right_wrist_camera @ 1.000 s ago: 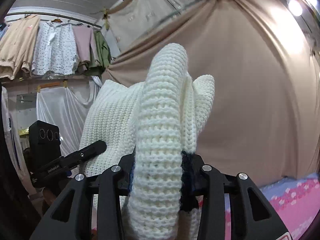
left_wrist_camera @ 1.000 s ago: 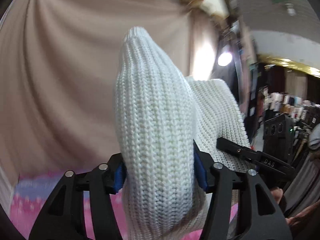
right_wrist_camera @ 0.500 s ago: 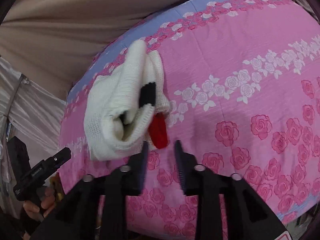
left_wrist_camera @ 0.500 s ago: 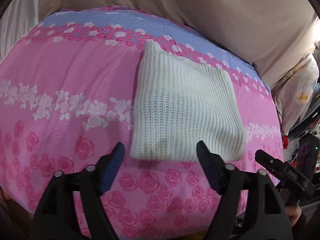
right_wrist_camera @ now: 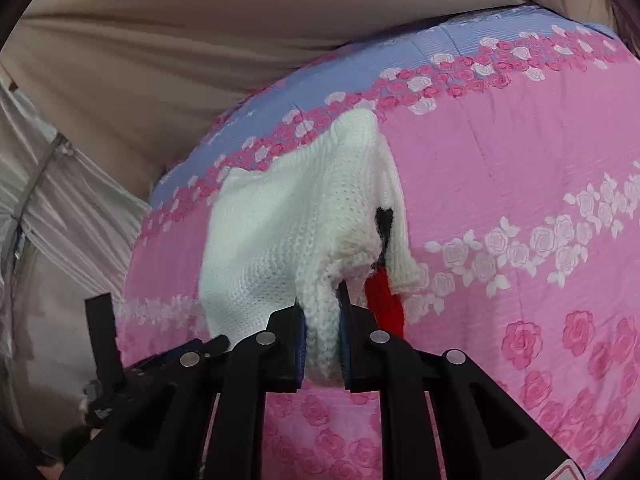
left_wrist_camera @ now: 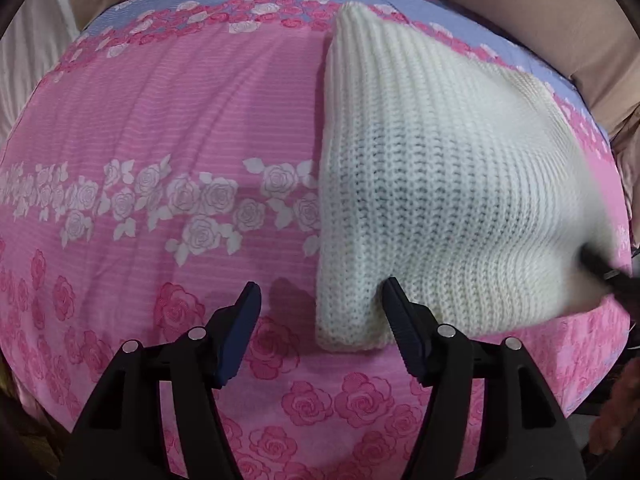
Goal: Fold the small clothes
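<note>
We have the chunky white knitted garment (left_wrist_camera: 440, 184) lying on the pink rose-print bedspread (left_wrist_camera: 160, 128), right gripper (right_wrist_camera: 323, 344) clenched on its near corner, left gripper (left_wrist_camera: 320, 308) spread wide and empty; knit looks soft, light, stretchy, so we pinch thick folded edges

White knit sweater (left_wrist_camera: 432, 184), pink rose-patterned sheet (left_wrist_camera: 160, 128)

Pink rose-print bedspread (left_wrist_camera: 160, 128) with beige curtain (right_wrist_camera: 200, 40) behind.
</note>
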`<state>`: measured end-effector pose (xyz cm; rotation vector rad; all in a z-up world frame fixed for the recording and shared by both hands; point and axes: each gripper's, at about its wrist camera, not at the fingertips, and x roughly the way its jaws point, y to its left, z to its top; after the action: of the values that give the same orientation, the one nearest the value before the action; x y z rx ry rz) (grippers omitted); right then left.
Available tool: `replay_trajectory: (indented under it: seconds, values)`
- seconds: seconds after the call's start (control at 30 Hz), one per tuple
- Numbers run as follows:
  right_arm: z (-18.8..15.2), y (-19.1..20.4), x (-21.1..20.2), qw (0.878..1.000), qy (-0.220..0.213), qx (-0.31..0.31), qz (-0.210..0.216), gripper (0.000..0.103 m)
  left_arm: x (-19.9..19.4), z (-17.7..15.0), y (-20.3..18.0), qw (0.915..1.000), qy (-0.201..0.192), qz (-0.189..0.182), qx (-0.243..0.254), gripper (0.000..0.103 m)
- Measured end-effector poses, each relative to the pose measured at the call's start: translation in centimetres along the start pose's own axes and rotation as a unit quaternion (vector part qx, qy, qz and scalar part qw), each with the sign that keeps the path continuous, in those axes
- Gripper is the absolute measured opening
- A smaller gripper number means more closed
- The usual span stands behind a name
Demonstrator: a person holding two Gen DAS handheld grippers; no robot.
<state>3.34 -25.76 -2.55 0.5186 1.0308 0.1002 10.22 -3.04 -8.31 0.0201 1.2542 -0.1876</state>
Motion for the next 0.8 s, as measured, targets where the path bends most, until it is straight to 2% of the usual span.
replay_trajectory:
  seconds: [0.07, 0.1, 0.17, 0.23, 0.27, 0.33, 0.4, 0.43, 0.5, 0.57, 0.6, 0.7, 0.8]
  values:
    - [-1.1, -2.4, 3.7, 0.997, 0.055, -0.001, -0.056, 0.017, -0.3, 0.2, -0.2, 0.9999, 0.004, 0.008, 0.006, 0.064]
    - [-1.8, -3.8, 5.1, 0.995, 0.076, 0.013, -0.063, 0.032, -1.0, 0.3, -0.2, 0.9999, 0.006, 0.007, 0.008, 0.064]
    - [-2.4, -6.0, 3.7, 0.993, 0.061, 0.095, -0.037, 0.043, -3.3, 0.6, -0.1, 0.9999, -0.010, -0.009, 0.002, 0.062]
    - [-2.4, -6.5, 1.3, 0.989, 0.044, 0.139, -0.014, 0.043, -6.0, 1.3, -0.3, 0.9982, -0.050, -0.033, -0.002, 0.064]
    - [-2.2, -6.1, -0.3, 0.990, 0.024, 0.135, -0.014, 0.042, -6.8, 1.9, -0.6, 0.9975, -0.063, -0.031, 0.001, 0.066]
    - [-1.2, -4.3, -2.9, 0.995, -0.025, 0.094, -0.020, 0.033, -6.9, 3.5, -1.7, 0.9967, -0.076, -0.023, 0.020, 0.066]
    - [0.2, -2.3, -3.0, 0.998, -0.032, 0.046, -0.018, 0.012, -4.9, 5.0, -2.8, 0.9964, -0.073, 0.011, 0.042, 0.066]
    - [0.9, -1.4, -2.2, 0.999, -0.025, 0.025, -0.021, 0.007, -3.7, 5.4, -3.2, 0.9964, -0.064, 0.026, 0.049, 0.066]
    - [1.6, -0.1, 1.6, 0.997, 0.011, -0.033, -0.068, 0.005, -1.1, 5.9, -3.4, 0.9973, -0.046, 0.030, 0.049, 0.069]
    - [1.3, -0.8, 6.4, 0.990, 0.064, -0.057, -0.111, 0.000, -0.5, 6.0, -3.5, 0.9959, -0.060, 0.042, 0.052, 0.076]
    - [1.3, -1.3, 6.6, 0.992, 0.042, -0.062, -0.101, 0.000, -0.6, 6.0, -3.8, 0.9955, -0.060, 0.047, 0.056, 0.075]
    - [2.9, -1.0, 6.0, 0.991, 0.051, -0.047, -0.117, 0.000, -1.9, 6.3, -3.8, 0.9965, -0.057, 0.044, 0.043, 0.074]
    - [2.3, 0.2, 2.3, 0.993, 0.017, -0.045, -0.111, 0.001, -3.2, 5.5, -4.0, 0.9960, -0.063, 0.049, 0.039, 0.073]
